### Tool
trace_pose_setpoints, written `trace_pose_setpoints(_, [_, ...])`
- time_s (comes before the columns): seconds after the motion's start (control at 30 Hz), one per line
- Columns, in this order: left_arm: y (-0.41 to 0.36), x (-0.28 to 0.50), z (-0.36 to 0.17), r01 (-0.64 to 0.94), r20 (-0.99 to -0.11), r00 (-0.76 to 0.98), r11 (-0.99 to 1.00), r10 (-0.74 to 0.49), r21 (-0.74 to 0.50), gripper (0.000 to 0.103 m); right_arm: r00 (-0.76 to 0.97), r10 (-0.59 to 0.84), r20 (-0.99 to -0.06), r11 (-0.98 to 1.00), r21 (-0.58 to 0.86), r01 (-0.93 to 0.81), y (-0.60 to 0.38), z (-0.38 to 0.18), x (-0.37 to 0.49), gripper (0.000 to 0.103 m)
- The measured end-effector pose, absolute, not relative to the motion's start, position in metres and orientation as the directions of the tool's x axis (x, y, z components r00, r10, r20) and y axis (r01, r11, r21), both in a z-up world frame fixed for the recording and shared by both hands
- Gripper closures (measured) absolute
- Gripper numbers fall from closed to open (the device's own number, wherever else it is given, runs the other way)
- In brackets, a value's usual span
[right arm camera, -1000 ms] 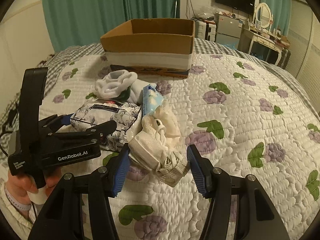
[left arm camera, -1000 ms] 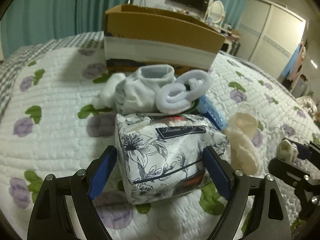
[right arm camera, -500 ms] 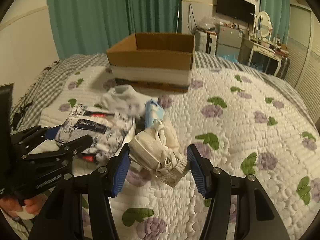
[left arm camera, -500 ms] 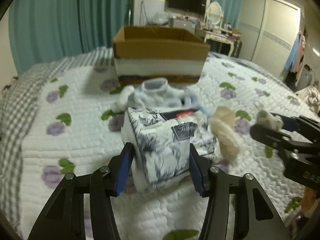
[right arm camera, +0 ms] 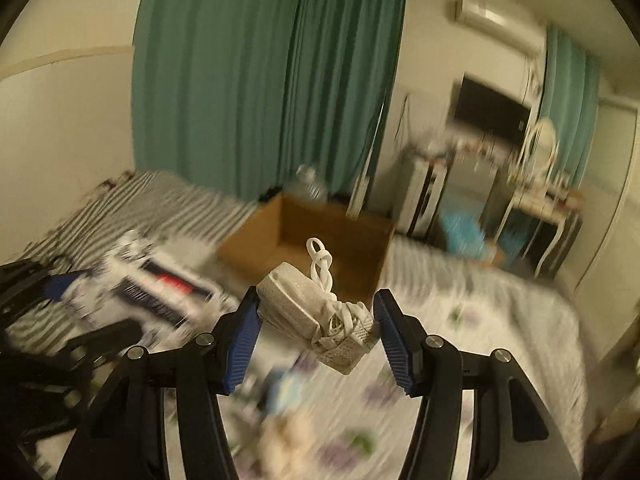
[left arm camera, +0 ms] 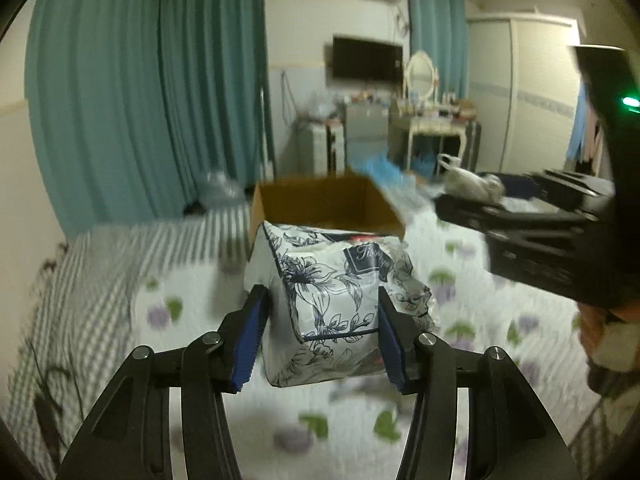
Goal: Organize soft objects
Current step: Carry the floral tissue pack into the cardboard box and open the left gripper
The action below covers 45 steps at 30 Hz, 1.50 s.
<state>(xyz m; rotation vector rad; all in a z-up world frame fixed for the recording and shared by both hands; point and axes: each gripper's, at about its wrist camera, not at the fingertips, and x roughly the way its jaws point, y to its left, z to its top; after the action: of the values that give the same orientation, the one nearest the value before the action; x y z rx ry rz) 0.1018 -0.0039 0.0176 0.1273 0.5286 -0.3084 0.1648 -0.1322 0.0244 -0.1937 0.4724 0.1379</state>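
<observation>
My left gripper [left arm camera: 318,334] is shut on a floral tissue pack [left arm camera: 340,300] and holds it in the air above the quilt, in front of the open cardboard box [left arm camera: 320,204]. My right gripper [right arm camera: 316,338] is shut on a white mesh pouch with a looped cord [right arm camera: 316,308], also lifted, with the box [right arm camera: 308,240] behind it. The right gripper and pouch show at the right of the left wrist view [left arm camera: 476,184]. The tissue pack shows blurred at the left of the right wrist view [right arm camera: 160,288].
The flowered quilt [left arm camera: 460,308] covers the bed, with a striped blanket [left arm camera: 100,280] at the left. A cream soft item [right arm camera: 288,432] lies blurred on the quilt below the right gripper. Teal curtains, a dresser and a wardrobe stand behind the bed.
Both grippers have risen off the quilt with their loads and moved toward the box. The left gripper closed on the tissue pack during the last second.
</observation>
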Motion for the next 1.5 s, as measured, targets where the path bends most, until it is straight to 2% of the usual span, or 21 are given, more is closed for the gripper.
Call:
trace_pose_setpoints(0.1, [-0.014, 0.123, 0.040, 0.320, -0.466, 0.847, 0.946, -0.257, 0.059, 0.052, 0.904, 0.076, -0.422, 0.974, -0.162, -0.158, -0.141, 0.049, 0.199, 0.047])
trace_pose_setpoints(0.27, [-0.031, 0.184, 0.047, 0.308, -0.445, 0.863, 0.947, -0.240, 0.088, 0.052, 0.890, 0.114, -0.442, 0.983, -0.080, -0.165, -0.162, 0.051, 0.260, 0.046])
trace_pose_setpoints(0.47, [-0.053, 0.280, 0.004, 0.263, -0.486, 0.860, 0.952, -0.158, 0.156, 0.052, 0.854, 0.144, -0.500, 0.984, -0.020, -0.177, -0.178, 0.011, 0.334, 0.046])
trace_pose_setpoints(0.6, [-0.062, 0.319, -0.031, 0.260, -0.522, 0.843, 0.948, -0.129, 0.185, 0.051, 0.831, 0.134, -0.539, 0.983, -0.035, -0.181, -0.174, -0.022, 0.371, 0.046])
trace_pose_setpoints(0.67, [-0.063, 0.327, -0.043, 0.264, -0.542, 0.830, 0.949, -0.132, 0.172, 0.046, 0.826, 0.149, -0.544, 0.982, -0.018, -0.189, -0.173, -0.033, 0.379, 0.046])
trace_pose_setpoints(0.7, [-0.061, 0.332, -0.049, 0.273, -0.553, 0.821, 0.948, -0.142, 0.162, 0.044, 0.827, 0.154, -0.541, 0.982, -0.006, -0.187, -0.172, -0.037, 0.384, 0.044])
trace_pose_setpoints(0.8, [-0.059, 0.338, -0.062, 0.264, -0.575, 0.808, 0.953, -0.132, 0.152, 0.038, 0.831, 0.164, -0.531, 0.983, 0.015, -0.184, -0.174, -0.044, 0.385, 0.012])
trace_pose_setpoints(0.83, [-0.059, 0.339, -0.062, 0.243, -0.576, 0.811, 0.955, -0.103, 0.172, 0.038, 0.833, 0.165, -0.528, 0.983, 0.015, -0.185, -0.174, -0.044, 0.384, 0.011])
trace_pose_setpoints(0.9, [-0.061, 0.337, -0.061, 0.205, -0.576, 0.816, 0.957, -0.051, 0.205, 0.038, 0.834, 0.153, -0.530, 0.984, 0.003, -0.179, -0.174, -0.041, 0.382, 0.011])
trace_pose_setpoints(1.03, [-0.052, 0.322, -0.046, 0.172, -0.569, 0.822, 0.966, -0.033, 0.191, 0.037, 0.849, 0.159, -0.504, 0.987, 0.059, -0.150, -0.188, -0.020, 0.360, 0.011])
trace_pose_setpoints(1.13, [-0.041, 0.300, -0.018, 0.146, -0.531, 0.847, 0.972, -0.028, 0.182, 0.037, 0.858, 0.152, -0.491, 0.988, 0.066, -0.138, -0.196, 0.003, 0.333, 0.011])
trace_pose_setpoints(1.33, [-0.023, 0.218, 0.060, 0.183, -0.426, 0.897, 0.977, -0.119, 0.113, 0.037, 0.899, 0.113, -0.424, 0.990, -0.029, -0.138, -0.198, 0.071, 0.244, 0.011])
trace_pose_setpoints(1.37, [-0.021, 0.195, 0.072, 0.214, -0.413, 0.897, 0.972, -0.156, 0.099, 0.033, 0.906, 0.109, -0.409, 0.991, -0.030, -0.133, -0.199, 0.082, 0.226, 0.008])
trace_pose_setpoints(1.4, [-0.019, 0.181, 0.079, 0.230, -0.399, 0.900, 0.969, -0.175, 0.094, 0.021, 0.914, 0.117, -0.389, 0.990, -0.024, -0.137, -0.201, 0.092, 0.204, 0.005])
trace_pose_setpoints(1.5, [-0.014, 0.121, 0.093, 0.222, -0.327, 0.930, 0.966, -0.169, 0.131, 0.018, 0.924, 0.154, -0.351, 0.984, -0.024, -0.174, -0.200, 0.101, 0.151, 0.002])
